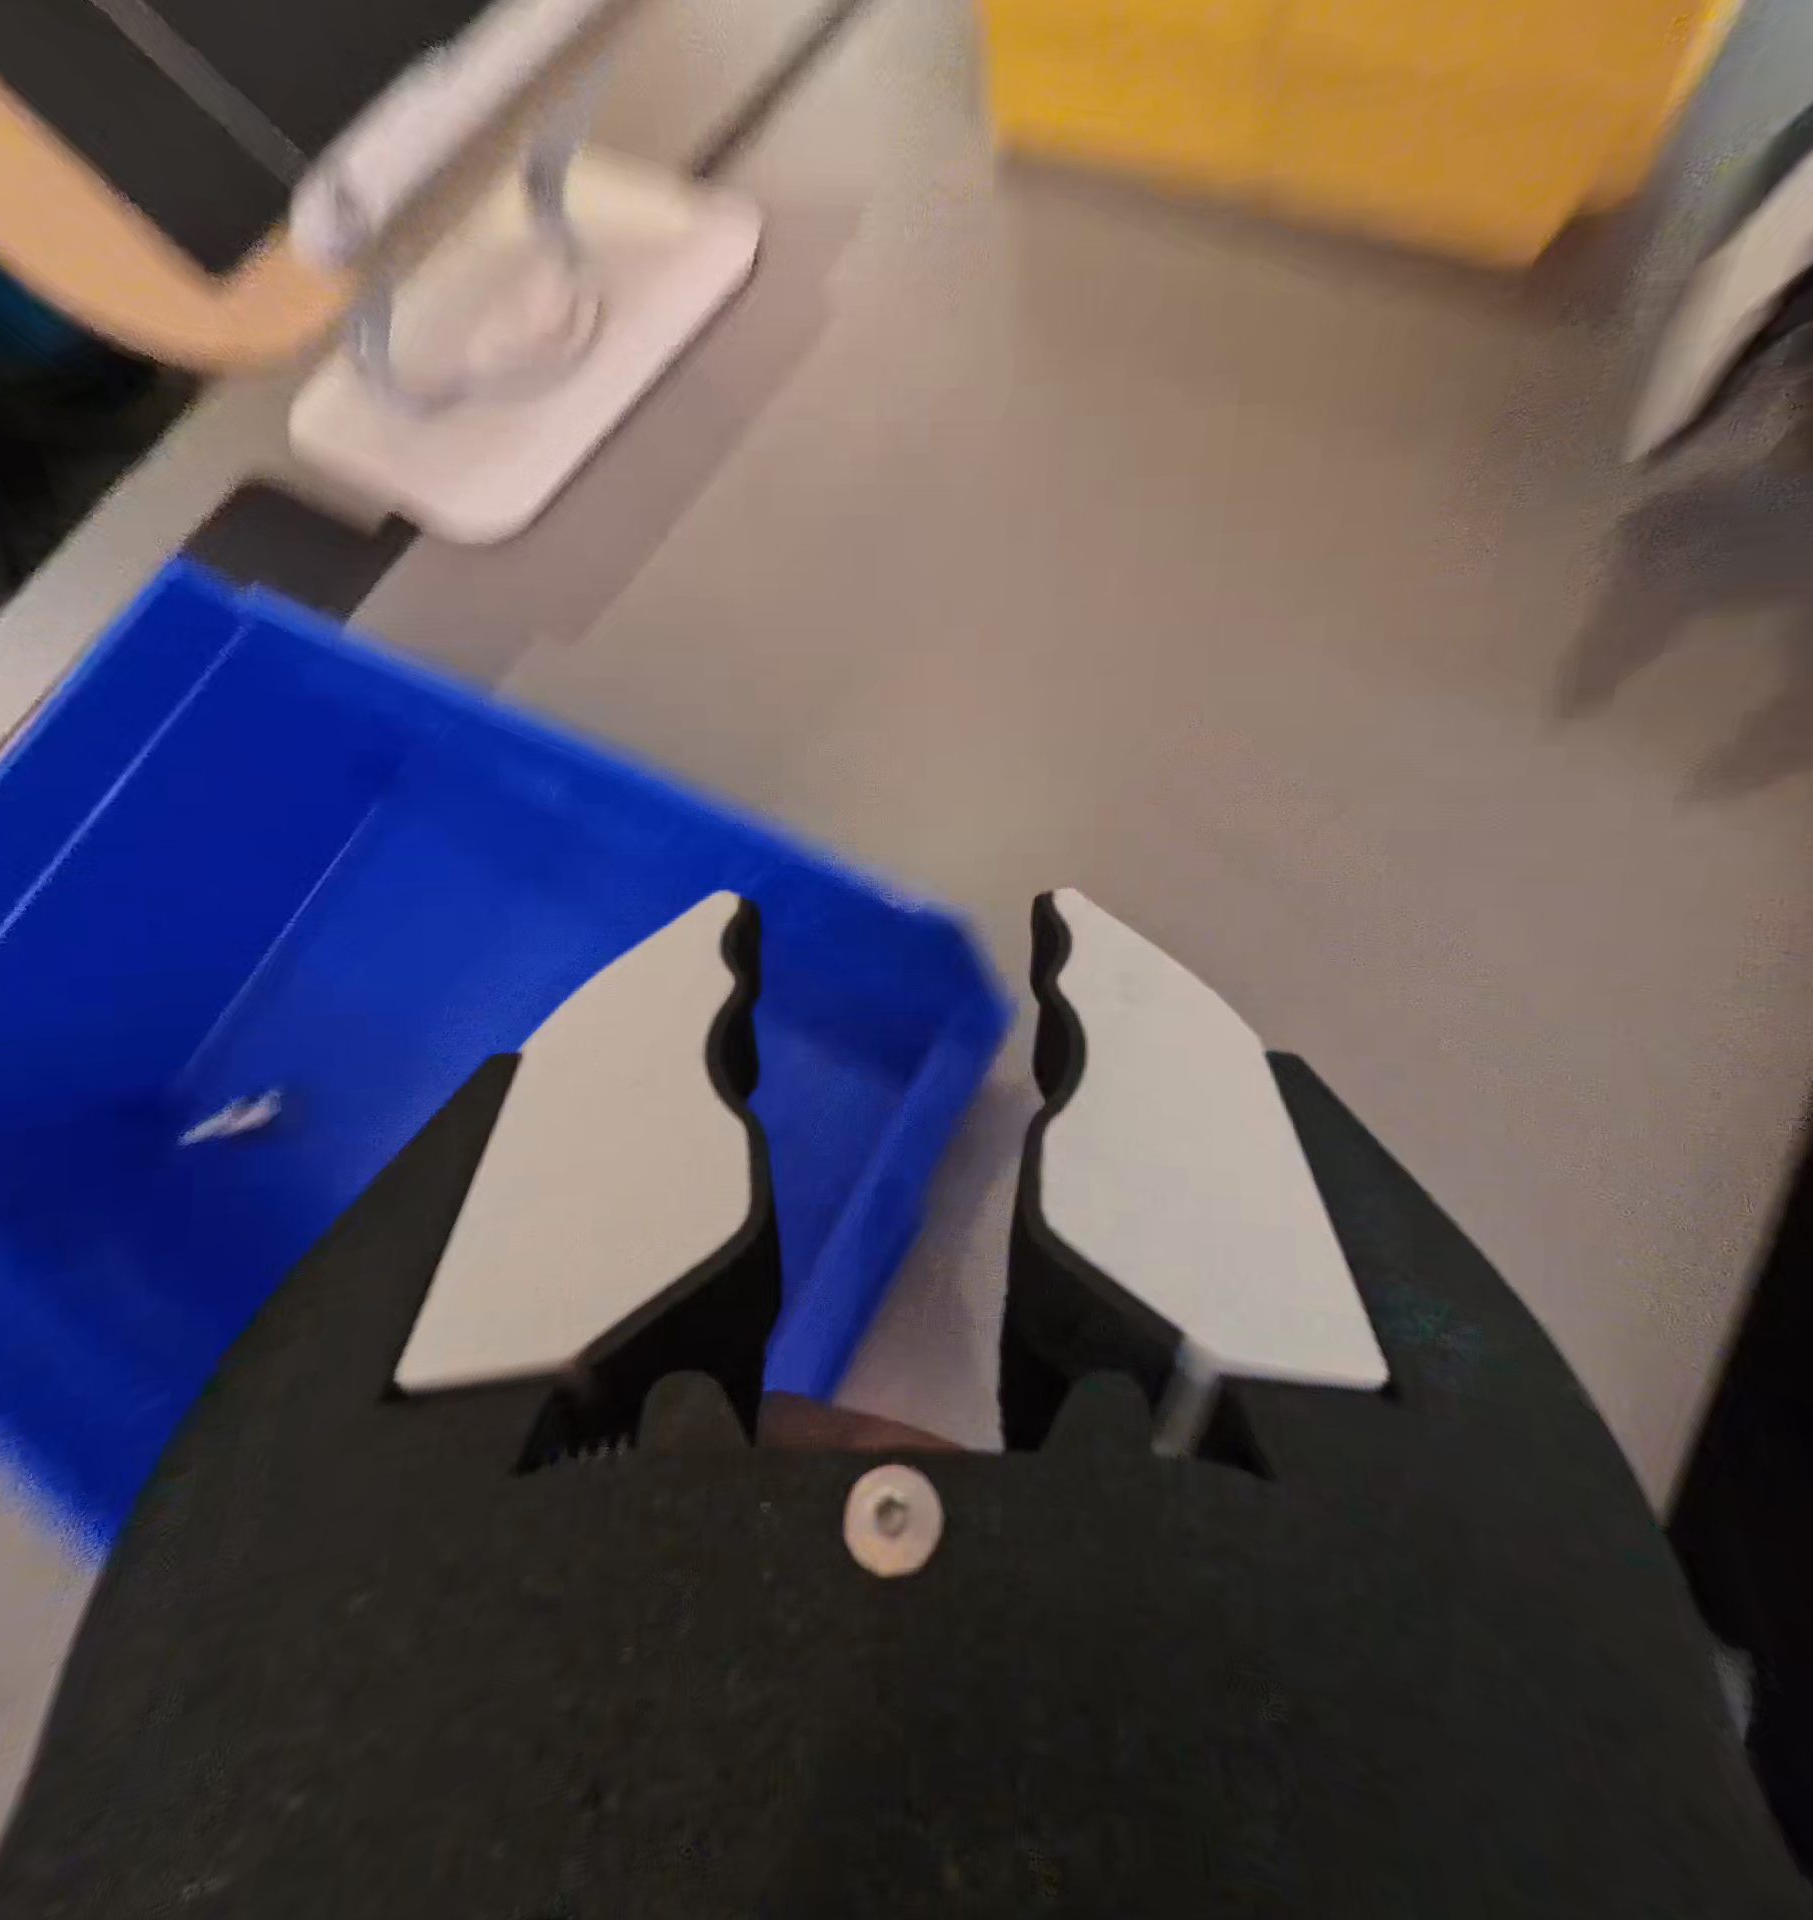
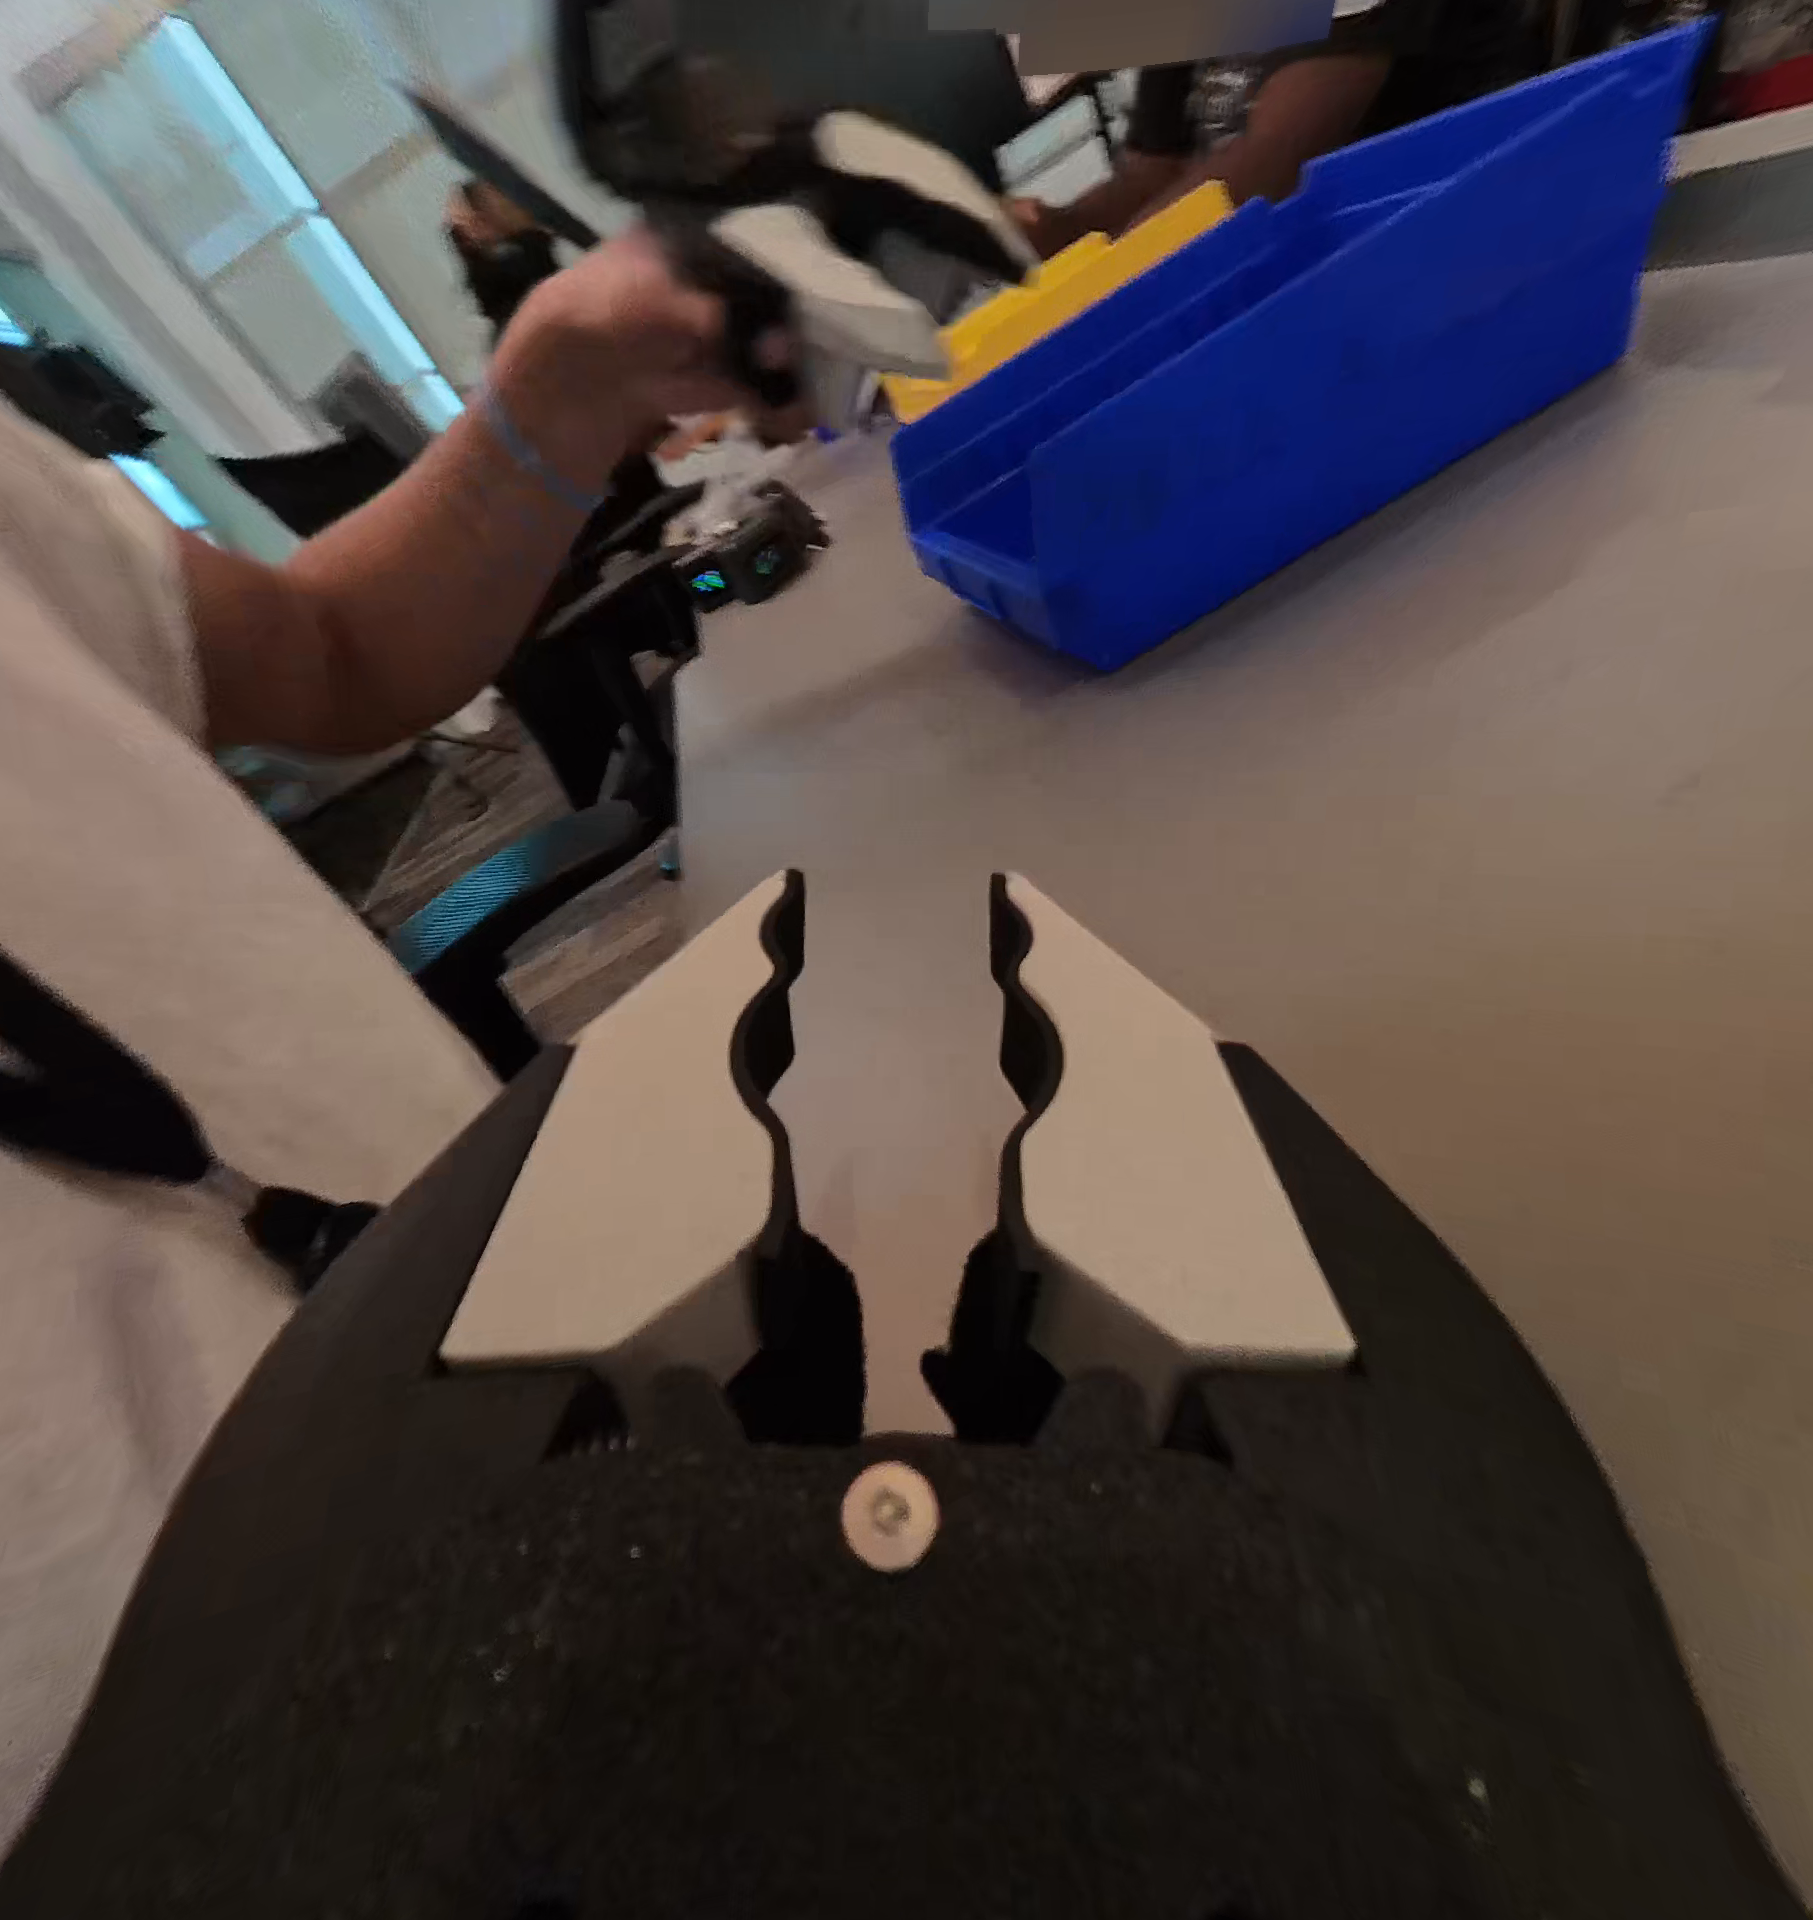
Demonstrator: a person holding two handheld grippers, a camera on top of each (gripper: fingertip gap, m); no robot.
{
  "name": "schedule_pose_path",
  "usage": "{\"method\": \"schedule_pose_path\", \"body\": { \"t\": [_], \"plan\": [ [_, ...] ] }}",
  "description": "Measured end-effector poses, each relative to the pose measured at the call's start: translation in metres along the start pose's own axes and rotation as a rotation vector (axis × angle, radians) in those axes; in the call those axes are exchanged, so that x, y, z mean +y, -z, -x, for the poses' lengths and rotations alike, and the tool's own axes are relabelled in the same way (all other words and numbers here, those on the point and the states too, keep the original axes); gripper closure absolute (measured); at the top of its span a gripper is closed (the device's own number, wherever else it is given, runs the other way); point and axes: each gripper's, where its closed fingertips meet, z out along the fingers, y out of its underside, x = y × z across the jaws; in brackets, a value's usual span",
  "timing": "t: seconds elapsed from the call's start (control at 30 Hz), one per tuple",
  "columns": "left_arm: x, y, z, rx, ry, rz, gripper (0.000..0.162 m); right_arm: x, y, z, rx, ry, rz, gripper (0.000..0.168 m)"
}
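The left gripper (image 1: 891, 914) hangs above the grey table (image 1: 1141, 582) with its jaws parted and nothing between them. Its left finger lies over the near corner of a blue bin (image 1: 289, 883), while its right finger is over bare table just beside that corner. Inside the bin, toward its left part, lies one small silvery piece (image 1: 229, 1120); blur makes it impossible to tell what it is. The bin looks like stiff moulded plastic, light and fairly smooth, so its thin upright walls would be the natural place to pinch it. The small piece looks light and easy to lose from a grip, though that is only a judgement.

Farther off in the left wrist view stands a clear glass or jar (image 1: 486, 291) on a flat white pad (image 1: 611, 343), well away from the gripper, with a yellow bin (image 1: 1328, 114) beyond to the right. The glass would likely be slippery and breakable.

The right gripper (image 2: 897, 883) is also spread and empty, hovering over bare table near its edge. In its view the blue bin (image 2: 1276, 416) sits well ahead and to the right, the yellow bin (image 2: 1078, 281) behind it. The person's hand (image 2: 611, 343) holds the other gripper raised above the table's far edge.
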Motion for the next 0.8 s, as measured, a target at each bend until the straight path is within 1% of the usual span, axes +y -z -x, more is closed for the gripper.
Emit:
{"method": "schedule_pose_path", "body": {
  "t": [0.07,0.17,0.23,0.33,0.4,0.47,0.53,0.67,0.7,0.73,0.8],
  "plan": [
    [0.030,-0.011,0.054,-0.062,-0.020,0.238,0.108,-0.005,0.000,0.010,-0.046,0.007,-0.028,0.133],
    [0.067,-0.037,0.124,-0.112,0.056,0.520,0.108,-0.005,-0.003,0.020,-0.090,0.022,-0.030,0.133],
    [0.088,-0.057,0.159,-0.143,0.100,0.658,0.107,-0.002,-0.005,0.022,-0.101,0.032,-0.012,0.133],
    [0.111,-0.077,0.198,-0.210,0.087,0.800,0.107,0.001,-0.005,0.026,-0.141,0.010,0.005,0.133],
    [0.122,-0.084,0.209,-0.232,0.066,0.863,0.108,0.001,-0.004,0.029,-0.155,0.000,0.000,0.133],
    [0.127,-0.090,0.210,-0.230,0.061,0.887,0.112,0.004,-0.003,0.028,-0.147,0.008,0.013,0.133],
    [0.129,-0.093,0.208,-0.232,0.057,0.889,0.120,0.008,-0.002,0.027,-0.135,0.016,0.029,0.133],
    [0.129,-0.094,0.216,-0.303,0.005,0.879,0.144,0.010,-0.002,0.028,-0.146,-0.006,0.035,0.133],
    [0.129,-0.094,0.216,-0.304,-0.005,0.880,0.148,0.010,-0.002,0.028,-0.148,-0.006,0.036,0.133],
    [0.129,-0.094,0.215,-0.301,-0.007,0.877,0.155,0.011,-0.002,0.028,-0.146,-0.005,0.039,0.133],
    [0.129,-0.093,0.214,-0.307,-0.016,0.873,0.156,0.011,-0.003,0.027,-0.144,-0.005,0.043,0.133]
  ]
}}
